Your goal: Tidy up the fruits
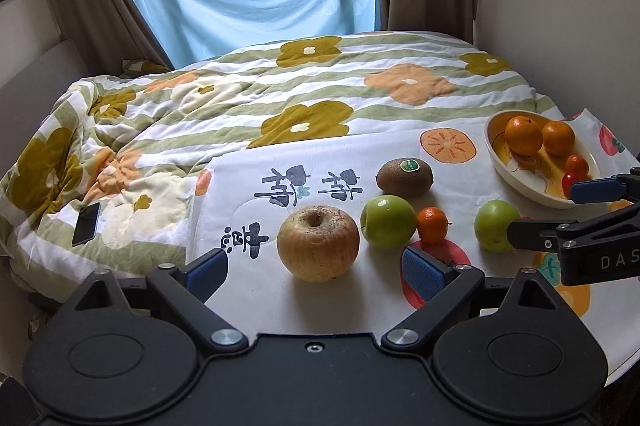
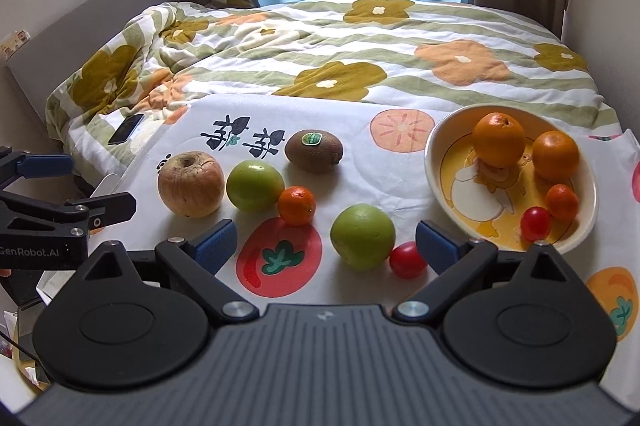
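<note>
Both grippers hover spread wide and hold nothing: the left gripper [image 1: 316, 272] faces the wrinkled apple [image 1: 318, 243], the right gripper [image 2: 326, 246] faces a green apple [image 2: 362, 236] with a cherry tomato [image 2: 408, 259] touching it. The bowl [image 2: 436, 162] near the cloth's [image 2: 360, 166] right edge holds oranges; bare cloth lies between it and the kiwi [image 2: 314, 151].

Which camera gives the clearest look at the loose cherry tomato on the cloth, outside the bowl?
The right wrist view. There the loose cherry tomato lies in full sight beside a green apple, just ahead of the open right gripper. In the left wrist view I cannot find it; the right gripper's fingers cover that area.
</note>
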Available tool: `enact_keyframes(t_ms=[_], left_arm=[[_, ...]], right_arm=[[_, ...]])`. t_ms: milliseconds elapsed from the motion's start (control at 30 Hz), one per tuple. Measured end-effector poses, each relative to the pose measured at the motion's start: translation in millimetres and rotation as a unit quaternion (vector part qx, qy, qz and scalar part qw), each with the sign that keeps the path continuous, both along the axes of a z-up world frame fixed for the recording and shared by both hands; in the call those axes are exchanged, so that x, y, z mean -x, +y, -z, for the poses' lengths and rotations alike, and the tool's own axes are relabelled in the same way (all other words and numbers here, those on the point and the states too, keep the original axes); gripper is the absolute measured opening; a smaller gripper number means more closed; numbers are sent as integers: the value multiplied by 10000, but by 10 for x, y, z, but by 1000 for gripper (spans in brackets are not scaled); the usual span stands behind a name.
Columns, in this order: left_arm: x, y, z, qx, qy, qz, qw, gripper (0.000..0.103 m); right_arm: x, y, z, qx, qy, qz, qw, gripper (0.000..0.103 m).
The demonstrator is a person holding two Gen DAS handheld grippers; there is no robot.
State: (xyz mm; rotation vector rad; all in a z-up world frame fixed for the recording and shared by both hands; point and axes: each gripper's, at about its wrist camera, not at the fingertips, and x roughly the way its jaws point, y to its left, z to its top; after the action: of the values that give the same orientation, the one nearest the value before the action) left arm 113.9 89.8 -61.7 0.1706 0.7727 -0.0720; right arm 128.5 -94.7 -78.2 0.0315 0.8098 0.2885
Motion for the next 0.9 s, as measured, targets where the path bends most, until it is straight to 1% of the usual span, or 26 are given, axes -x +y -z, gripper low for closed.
enact_keyframes(t_ms=[200,300,467,700,833,900], left_arm=[[-262,152,262,-66,169,376,9991,96],[-370,201,373,-87,236,543,9982,96],[-553,238,513,-104,341,783,9963,96],[-723,267,648,-45,482,977,9940,92],[-786,252,701,3,552,1098,9924,91],[-812,247,727,40,607,1149,9915,88]], right_arm=[[-83,313,281,11,211,143,9997,102],[-132,422,424,38,332,200,9992,96],[-221,547,601,88,426,357,9984,90],[-365,628,757,68,541,407,9977,78],[-409,645,795,154,544,455,9974,77],[-425,657,799,233,513,446,9974,76]])
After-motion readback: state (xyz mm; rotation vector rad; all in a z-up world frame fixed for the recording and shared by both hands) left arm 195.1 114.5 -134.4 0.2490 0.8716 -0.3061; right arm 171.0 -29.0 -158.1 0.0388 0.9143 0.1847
